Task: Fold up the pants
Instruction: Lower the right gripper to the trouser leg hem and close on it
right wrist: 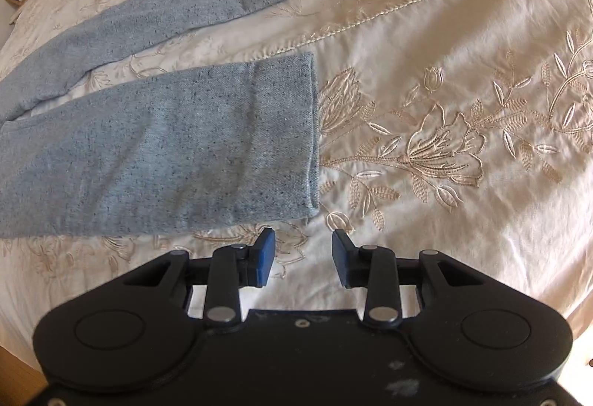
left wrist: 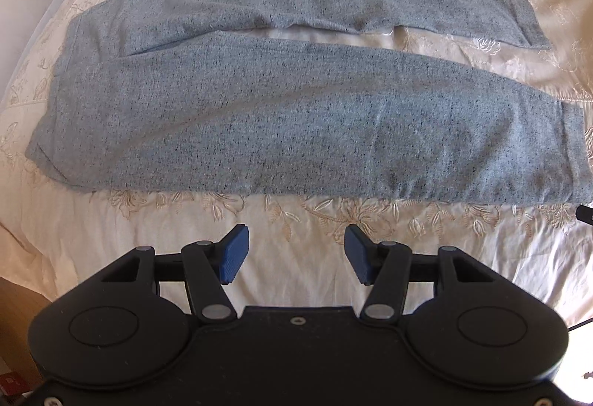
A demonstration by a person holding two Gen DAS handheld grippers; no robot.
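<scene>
Grey-blue speckled knit pants point(left wrist: 281, 116) lie flat and unfolded on the bed point(left wrist: 296, 217), both legs spread out with a narrow strip of bedspread showing between them. In the left wrist view the waist end is at 9 o'clock and the cuffs run out toward 3 o'clock; the near leg fills the middle, the far leg point(left wrist: 333, 2) sits at 12 o'clock. In the right wrist view the near leg's cuff point(right wrist: 296, 131) is at about 10 o'clock from our right gripper point(right wrist: 303, 257), just beyond the fingertips, not touching.

We hold the left gripper point(left wrist: 296, 254) over bare embroidered cream bedspread, close to the near leg's lower edge. Jaws on both sides are spread apart and hold nothing.

We judge no fold is made yet; this looks like the approach before the first grasp. Next move likely calls for pinching the near leg's edge, left toward the waist side and right at the cuff, then carrying it over onto the far leg. Thick knit may need a deep bite.
</scene>
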